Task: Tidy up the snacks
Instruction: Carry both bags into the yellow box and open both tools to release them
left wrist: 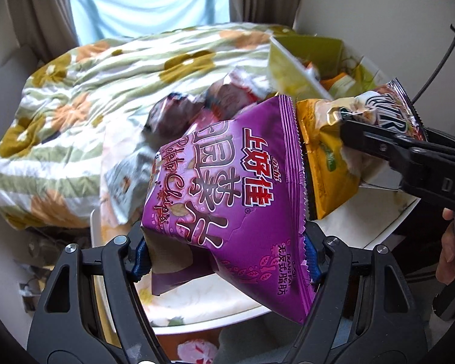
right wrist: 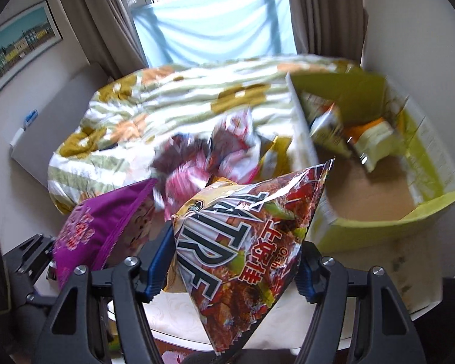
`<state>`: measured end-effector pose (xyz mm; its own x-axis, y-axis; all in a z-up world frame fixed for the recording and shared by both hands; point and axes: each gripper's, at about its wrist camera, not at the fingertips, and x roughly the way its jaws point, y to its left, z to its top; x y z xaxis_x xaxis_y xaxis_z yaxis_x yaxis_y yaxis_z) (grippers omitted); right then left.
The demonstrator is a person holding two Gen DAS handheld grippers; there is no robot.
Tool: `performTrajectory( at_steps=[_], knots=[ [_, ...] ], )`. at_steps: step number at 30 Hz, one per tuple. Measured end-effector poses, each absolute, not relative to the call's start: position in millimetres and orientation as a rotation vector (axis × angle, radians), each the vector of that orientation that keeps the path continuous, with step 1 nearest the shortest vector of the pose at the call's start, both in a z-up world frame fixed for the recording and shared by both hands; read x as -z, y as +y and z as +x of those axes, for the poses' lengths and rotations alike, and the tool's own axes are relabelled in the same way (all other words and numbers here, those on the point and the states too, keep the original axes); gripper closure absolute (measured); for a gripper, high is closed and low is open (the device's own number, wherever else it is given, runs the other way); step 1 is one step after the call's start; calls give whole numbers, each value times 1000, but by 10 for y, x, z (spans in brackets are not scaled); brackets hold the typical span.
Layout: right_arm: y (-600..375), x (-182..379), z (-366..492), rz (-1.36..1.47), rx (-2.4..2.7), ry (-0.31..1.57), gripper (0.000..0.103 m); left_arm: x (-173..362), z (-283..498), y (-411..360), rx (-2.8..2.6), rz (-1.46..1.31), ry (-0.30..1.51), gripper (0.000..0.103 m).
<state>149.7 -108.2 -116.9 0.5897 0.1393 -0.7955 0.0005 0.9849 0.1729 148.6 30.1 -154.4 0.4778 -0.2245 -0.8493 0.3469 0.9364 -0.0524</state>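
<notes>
We have a bag in each hand. The left gripper (left wrist: 227,261) is clamped on the purple chip bag (left wrist: 227,188), its blue-padded fingers (left wrist: 141,261) pressing in on both sides of the lower half, so the bag hangs clear of the desk (left wrist: 203,309) at the centre of the left wrist view. The right gripper (right wrist: 224,273) is closed on the red-brown chip bag (right wrist: 248,242), which stands up between its fingers (right wrist: 154,267) at the centre of the right wrist view; a yellow bag (left wrist: 327,163) sits just behind it and seems caught in the same pinch, though we cannot be sure.

Both bags are light, puffed with air, crinkly and slick. We judge that a hard squeeze would crush the chips or pop a seam, and a loose one would let the foil slide. The crimped end seams or a flat stretch of the body are the safest places to hold, and the purple one already buckles where we grip it.

The green cardboard box (right wrist: 433,206) lies at about two o'clock in the right wrist view, open, with a few packets (right wrist: 373,142) at its far end and a bare floor nearer us. A loose pile of snack bags (right wrist: 215,157) sits at twelve o'clock on the desk, beside the floral quilt (right wrist: 166,100). The box's near white wall (right wrist: 303,127) and upright flaps stand between our bags and the box floor, so we would need to go over them.
</notes>
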Motion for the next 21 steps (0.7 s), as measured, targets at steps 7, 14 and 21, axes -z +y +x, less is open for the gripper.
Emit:
performTrajectory(
  at_steps=[7,14,21],
  knots=[
    [-1809,732,1566,156,-21,835,39,1134,1769,-297,374,129,925,30],
    [-2575,606,1729,155,-5,814,39,906,2156,-1275,405,119,884,30],
    [-3282,658,1881,148,10,834,39,1113,2492,-2222,423,113,928,30]
  ],
)
